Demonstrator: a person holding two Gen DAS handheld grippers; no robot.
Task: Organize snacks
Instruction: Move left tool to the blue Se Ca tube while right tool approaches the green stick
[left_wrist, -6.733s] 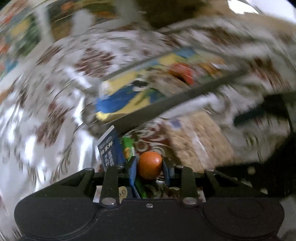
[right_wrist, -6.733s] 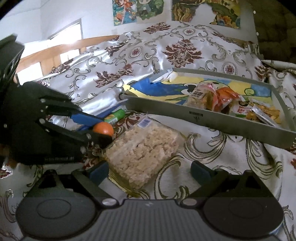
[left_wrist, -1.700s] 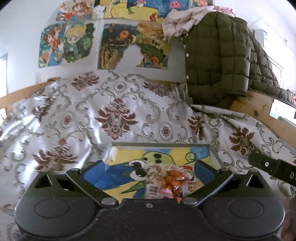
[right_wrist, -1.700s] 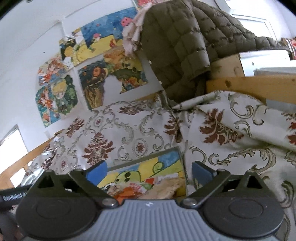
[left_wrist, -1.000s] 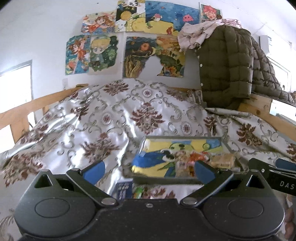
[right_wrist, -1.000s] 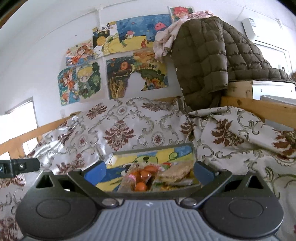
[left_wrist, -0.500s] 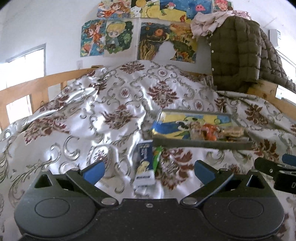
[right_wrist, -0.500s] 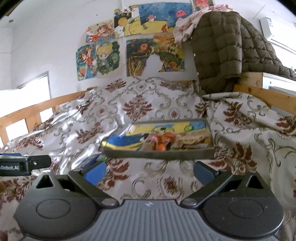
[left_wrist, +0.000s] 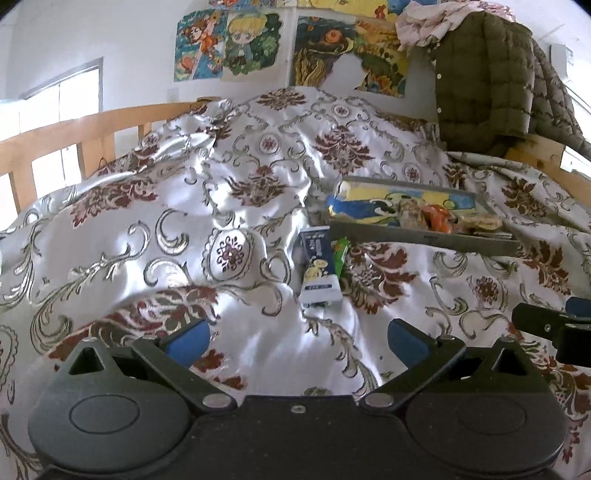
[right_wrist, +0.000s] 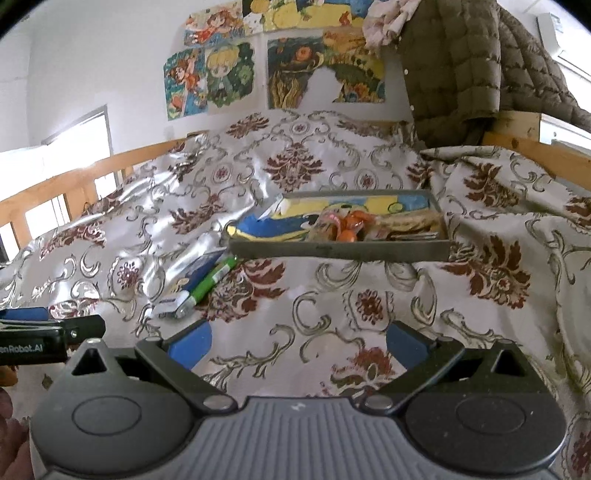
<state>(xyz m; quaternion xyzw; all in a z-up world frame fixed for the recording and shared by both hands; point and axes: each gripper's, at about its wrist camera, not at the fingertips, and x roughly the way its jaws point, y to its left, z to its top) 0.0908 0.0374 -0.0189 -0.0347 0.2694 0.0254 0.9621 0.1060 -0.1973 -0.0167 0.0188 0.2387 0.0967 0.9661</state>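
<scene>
Snacks sit mostly in the grey tray (right_wrist: 332, 251), which rests on the bed's patterned bedspread (left_wrist: 184, 206) well ahead of both sets of fingers. From my right wrist view I see orange wrapped pieces (right_wrist: 347, 225) heaped near the tray's middle, with a pale flat packet (right_wrist: 410, 221) beside them toward the right end; the tray's floor carries a blue and yellow cartoon picture.

Two things lie outside the tray, just off its near left corner: a blue and white carton (left_wrist: 316, 269) lying flat, and a slim green packet (left_wrist: 340, 254) touching its right side. In my left wrist view both lie ahead of the left gripper (left_wrist: 297, 338), roughly centred between its fingers (left_wrist: 186, 339) but clear of them. From the right gripper (right_wrist: 297, 338) they lie ahead and to the left, beyond its left finger.

Both pairs of blue-padded fingers are spread wide with only bedspread between them. Each gripper shows at the edge of the other's view, side by side and apart.
</scene>
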